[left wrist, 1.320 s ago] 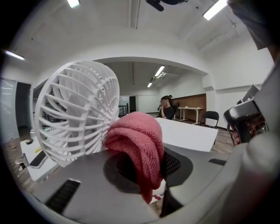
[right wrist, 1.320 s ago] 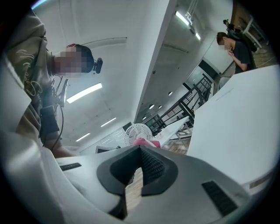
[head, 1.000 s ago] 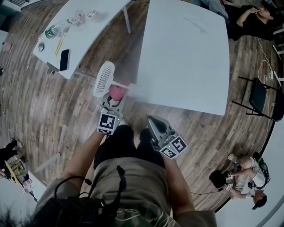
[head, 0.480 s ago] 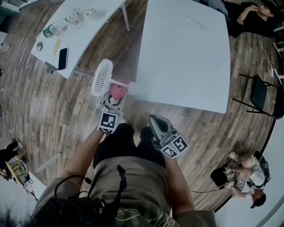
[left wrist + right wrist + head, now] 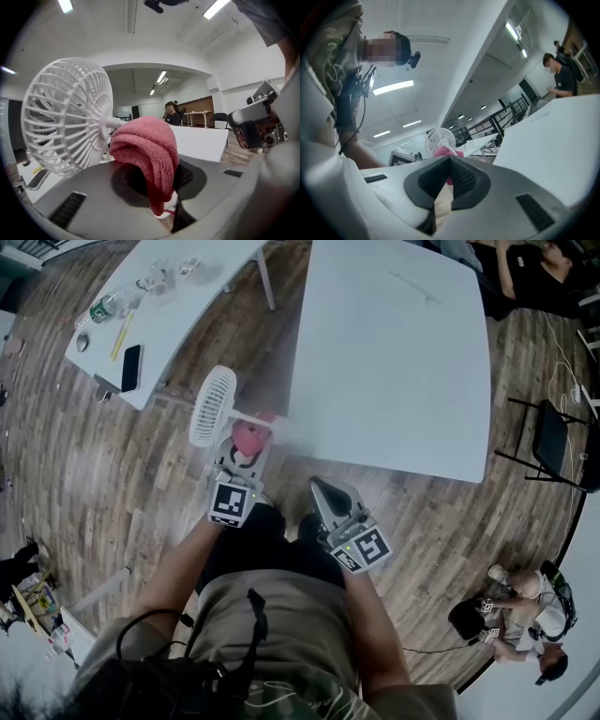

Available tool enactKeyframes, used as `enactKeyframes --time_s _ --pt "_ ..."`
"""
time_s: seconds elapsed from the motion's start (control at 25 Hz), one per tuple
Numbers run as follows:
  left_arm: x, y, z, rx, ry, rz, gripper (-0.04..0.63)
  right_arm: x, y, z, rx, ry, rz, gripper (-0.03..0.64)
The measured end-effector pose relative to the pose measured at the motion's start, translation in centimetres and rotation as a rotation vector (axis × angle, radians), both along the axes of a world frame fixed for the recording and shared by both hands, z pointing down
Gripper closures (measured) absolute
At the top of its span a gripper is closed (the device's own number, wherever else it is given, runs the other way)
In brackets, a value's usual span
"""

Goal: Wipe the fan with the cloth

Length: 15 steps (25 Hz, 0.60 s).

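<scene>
Little has shifted since the earlier frame: the fan [image 5: 213, 406] sits a touch further left in the head view, and the right tongs [image 5: 320, 487] have rolled slightly, their marker cube now turned a bit differently.

Left tongs [image 5: 245, 450]: clamped on the red cloth [image 5: 145, 150], which bunches up over the jaws in a thick fold, with a narrow tail hanging down between them.

Right tongs: jaws together, nothing between them. They lie at lower centre of the head view, just beside the left tongs, near the person's legs.

Fan: white, round grille, left of centre in the head view, over the gap between the two desks. In the left gripper view it fills the left half of the frame, with the cloth just right of its hub and against the stem (contact with the grille itself cannot be judged).

Containers: one clear bottle [image 5: 105, 305] with a green label lies on the smaller desk [image 5: 187, 306] at upper left; its contents cannot be made out. A dark phone [image 5: 130, 367] lies near that desk's edge.

Large white desk [image 5: 394, 362]: upper right, top bare.

Hidden or unclear: the fan's stem runs behind the cloth, so what carries the fan does not show. The smaller desk is cut off by the top edge of the frame.
</scene>
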<state>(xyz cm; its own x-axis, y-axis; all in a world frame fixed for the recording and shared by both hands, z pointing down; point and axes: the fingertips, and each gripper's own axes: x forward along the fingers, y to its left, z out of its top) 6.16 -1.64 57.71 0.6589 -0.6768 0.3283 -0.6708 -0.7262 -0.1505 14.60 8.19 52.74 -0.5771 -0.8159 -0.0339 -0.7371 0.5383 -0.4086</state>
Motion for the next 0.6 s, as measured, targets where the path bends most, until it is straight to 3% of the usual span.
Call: enactKeyframes --time_s 0.16,0.4,0.48,0.6 --pt "0.0 0.3 0.5 0.002 0.011 -0.032 0.495 -0.3 -1.8 -0.2 0.088 0.136 0.105 0.615" --pt "0.1 0.6 1.2 0.057 0.024 -0.055 0.495 0.9 -3.5 1.7 0.095 0.241 0.284 0.615" --pt "0.1 0.5 1.4 0.08 0.026 -0.068 0.495 0.9 -3.9 2.4 0.093 0.244 0.293 0.615" --pt "0.1 0.3 1.6 0.106 0.026 -0.06 0.497 -0.3 -4.0 3.9 0.057 0.261 0.225 0.615"
